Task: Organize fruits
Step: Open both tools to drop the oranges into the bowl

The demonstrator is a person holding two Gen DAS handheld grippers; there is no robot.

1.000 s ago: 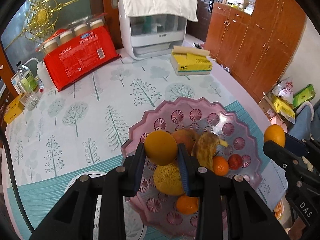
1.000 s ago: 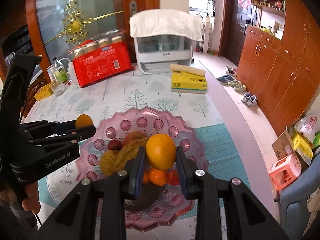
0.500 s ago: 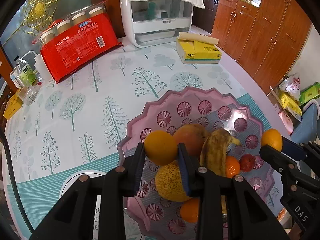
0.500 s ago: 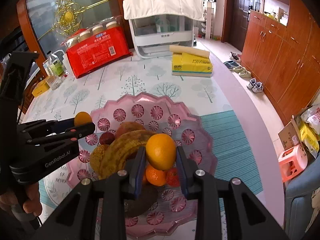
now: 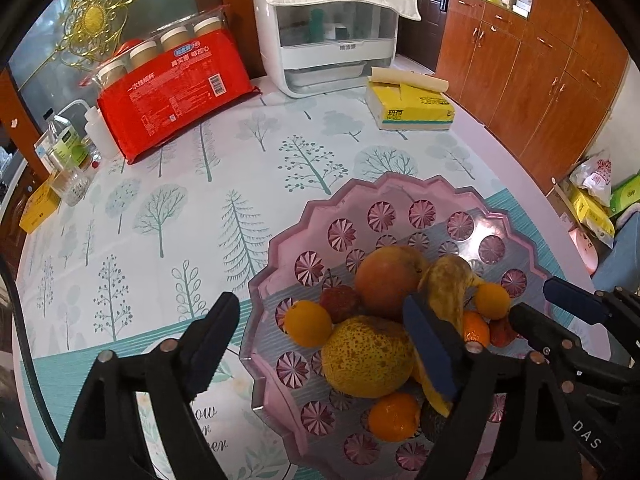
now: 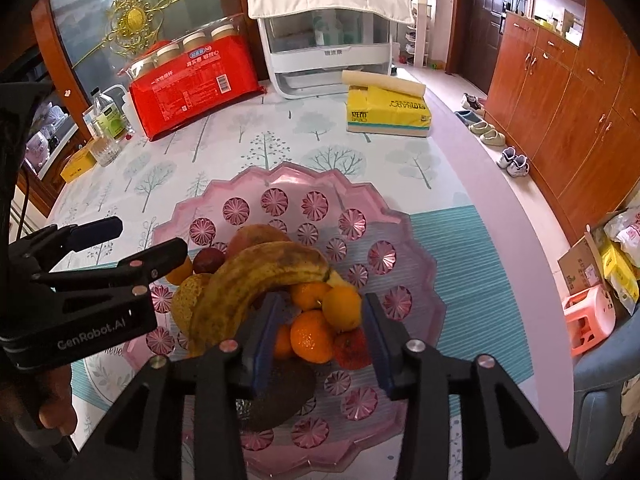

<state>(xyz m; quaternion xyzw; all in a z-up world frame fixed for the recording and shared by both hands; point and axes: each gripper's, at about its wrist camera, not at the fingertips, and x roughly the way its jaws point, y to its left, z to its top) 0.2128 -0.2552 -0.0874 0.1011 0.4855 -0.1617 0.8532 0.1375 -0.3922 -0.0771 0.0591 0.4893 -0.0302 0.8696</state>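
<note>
Pink plastic bowl now holds both oranges; my left fingers and right fingers have just been opening and stand apart, empty. No fruit left outside the bowl.

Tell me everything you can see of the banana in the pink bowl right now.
The banana is overripe: dull yellow skin heavily mottled brown, curved, unpeeled as far as visible. It lies on top of the fruit pile in the pink bowl, arching over the speckled pear and beside the large orange-red fruit. Small oranges sit beside and below it. No gripper holds it.
</note>
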